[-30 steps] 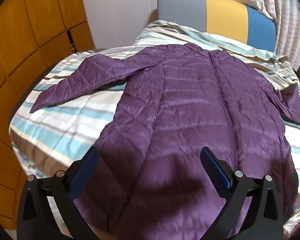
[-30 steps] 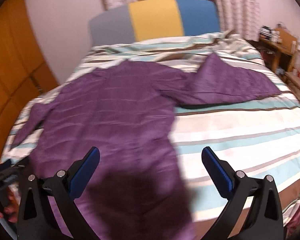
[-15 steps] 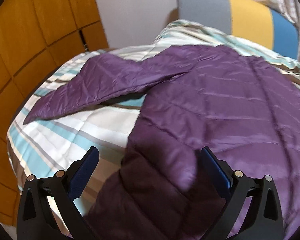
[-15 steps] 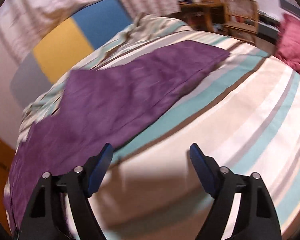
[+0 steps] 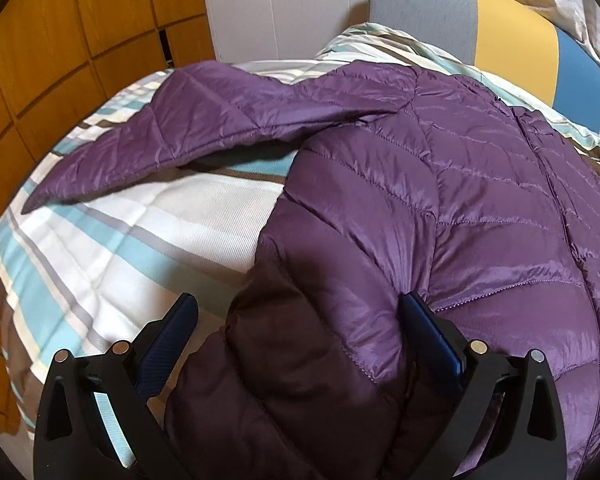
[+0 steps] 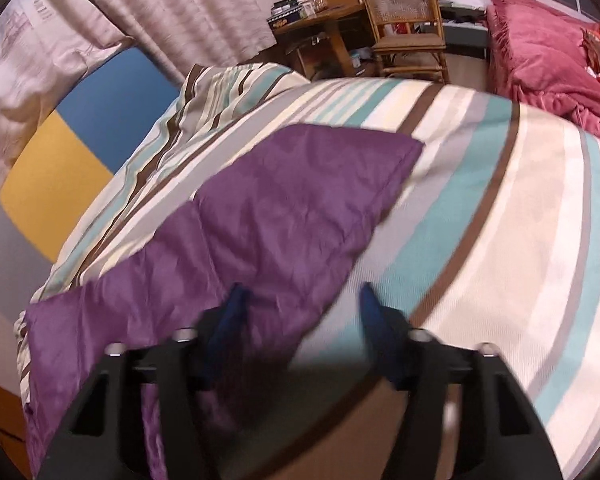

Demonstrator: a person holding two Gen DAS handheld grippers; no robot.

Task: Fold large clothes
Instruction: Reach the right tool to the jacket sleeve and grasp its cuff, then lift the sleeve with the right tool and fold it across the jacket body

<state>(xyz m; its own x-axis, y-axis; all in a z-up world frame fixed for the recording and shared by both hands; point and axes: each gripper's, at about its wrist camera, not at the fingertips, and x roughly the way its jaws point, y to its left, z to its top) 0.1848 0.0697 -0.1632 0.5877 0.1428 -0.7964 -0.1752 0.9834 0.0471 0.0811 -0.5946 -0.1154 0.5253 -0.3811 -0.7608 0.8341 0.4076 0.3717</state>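
A purple quilted jacket (image 5: pixel 460 200) lies spread on the striped bed (image 5: pixel 140 216), one sleeve (image 5: pixel 204 136) stretched out to the left. My left gripper (image 5: pixel 298 300) is open and low over the jacket's left side edge, with a bulge of the fabric between its jaws. In the right wrist view the other sleeve (image 6: pixel 284 200) lies flat on the bed cover (image 6: pixel 500 220). My right gripper (image 6: pixel 302 289) hangs over that sleeve's lower edge, its jaws closing. The fabric edge is between them, and the pads do not press on it.
A grey, yellow and blue headboard (image 5: pixel 512 36) stands at the bed's far end. A wooden wardrobe (image 5: pixel 60 40) runs along the left side. Beyond the bed stand a cluttered desk (image 6: pixel 320 20), a wicker chair (image 6: pixel 408 24) and a pink blanket (image 6: pixel 540 56).
My left gripper has sunk and moved left to the jacket's side edge. My right gripper swung right to the far sleeve, rolled, and its jaws have narrowed.
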